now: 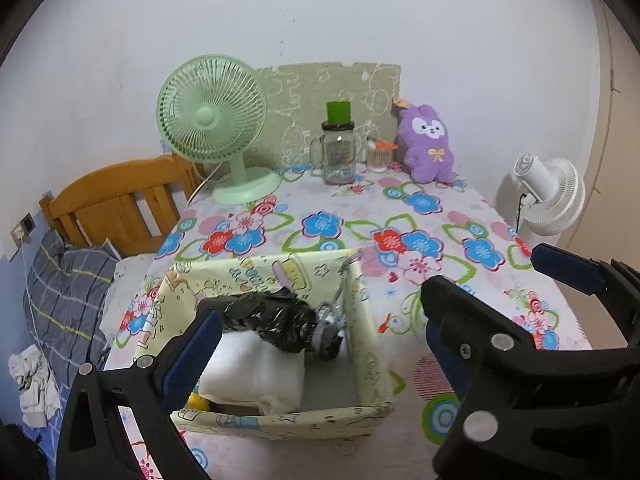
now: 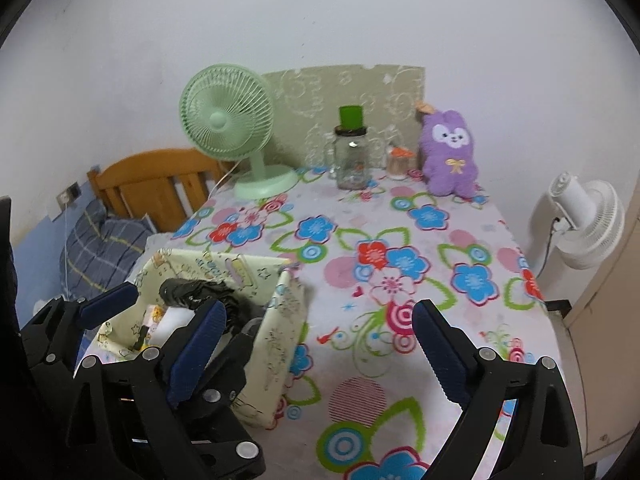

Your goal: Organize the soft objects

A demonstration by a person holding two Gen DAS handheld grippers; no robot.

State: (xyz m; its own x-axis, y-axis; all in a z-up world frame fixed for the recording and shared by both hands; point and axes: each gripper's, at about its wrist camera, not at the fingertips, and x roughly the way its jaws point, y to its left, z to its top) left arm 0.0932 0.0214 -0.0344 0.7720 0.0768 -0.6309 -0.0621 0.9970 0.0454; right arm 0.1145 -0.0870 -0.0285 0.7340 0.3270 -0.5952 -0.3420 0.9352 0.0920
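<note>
A pale yellow fabric box (image 1: 362, 320) with cartoon print stands near the left edge of the flowered table. Inside lie a crumpled black plastic bag (image 1: 272, 320), a folded white cloth (image 1: 256, 372) and a small grey and white bundle (image 1: 328, 332). My left gripper (image 1: 320, 308) hangs open above the box, nothing between its pads. In the right wrist view the box (image 2: 280, 320) sits to the left. My right gripper (image 2: 318, 308) stands open over bare tablecloth beside it. A purple plush toy (image 1: 428, 144) (image 2: 450, 152) leans against the wall at the table's far right.
At the back stand a green desk fan (image 1: 212, 120), a glass jar with a green lid (image 1: 338, 152) and a small cup (image 1: 380, 156). A white fan (image 1: 548, 196) stands off the right edge. A wooden headboard (image 1: 116, 196) and plaid pillow (image 1: 64, 292) lie left.
</note>
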